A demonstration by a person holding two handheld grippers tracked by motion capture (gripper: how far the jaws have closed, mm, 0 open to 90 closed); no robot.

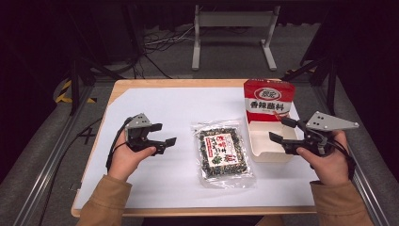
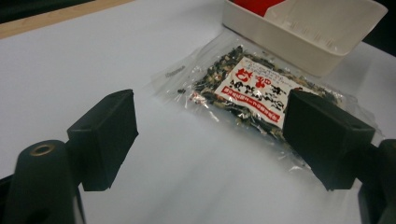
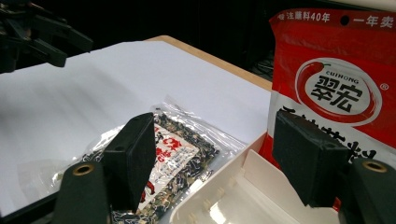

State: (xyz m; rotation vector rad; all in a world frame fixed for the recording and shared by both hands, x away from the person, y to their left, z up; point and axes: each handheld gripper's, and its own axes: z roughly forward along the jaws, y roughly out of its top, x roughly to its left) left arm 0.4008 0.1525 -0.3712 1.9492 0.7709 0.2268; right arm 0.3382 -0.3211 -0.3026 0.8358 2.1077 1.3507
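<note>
A wooden table covered by a white paper sheet [image 1: 155, 179] is seen in the high view; on it, at about three o'clock from the middle, a shallow white plastic tray [image 1: 268, 153] is set, and a red printed sachet with a chilli logo [image 1: 269, 101] is stood upright at the tray's twelve o'clock end, leaning inside it; just beside the tray, at its nine o'clock side, a clear plastic packet of dark dried bits with a red-and-white label [image 1: 224, 153] is laid flat on the paper, apart from both tools. It is judged that the packing is partly done: the sachet is already in the tray, while the packet is not yet lifted and remains to be placed there. The left gripper [image 1: 164, 139] is held at nine o'clock from the packet, jaws spread wide and empty, aimed toward it; the right gripper [image 1: 282, 133] is poised over the tray, jaws likewise wide apart with nothing between them.
</note>
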